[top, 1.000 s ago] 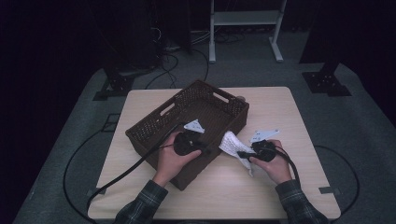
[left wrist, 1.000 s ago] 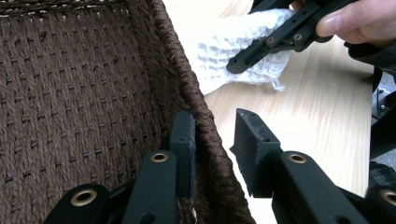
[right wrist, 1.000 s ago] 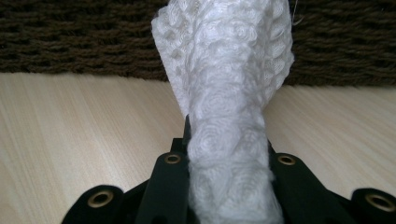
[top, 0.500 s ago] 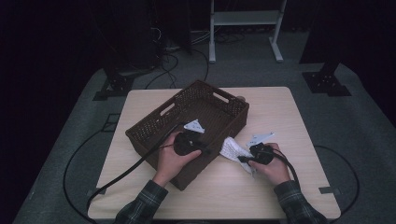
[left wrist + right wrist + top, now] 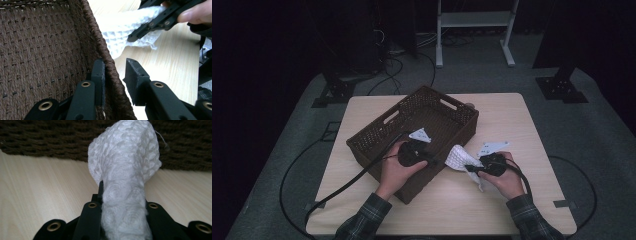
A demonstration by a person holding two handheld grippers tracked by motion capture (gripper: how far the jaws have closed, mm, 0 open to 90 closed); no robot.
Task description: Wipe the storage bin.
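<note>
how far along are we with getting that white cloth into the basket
Done: the right gripper is clamped on the white cloth. In hand: the cloth hangs above the table, just outside the brown basket, while the left gripper straddles its rim. Left: carrying the cloth over the rim and releasing it inside.

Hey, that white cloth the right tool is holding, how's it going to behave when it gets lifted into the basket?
The white cloth is probably floppy: it bunches and droops around the right tool. It likely weighs little, being thin and open-knit. Its textured weave might snag on the basket rim.
</note>
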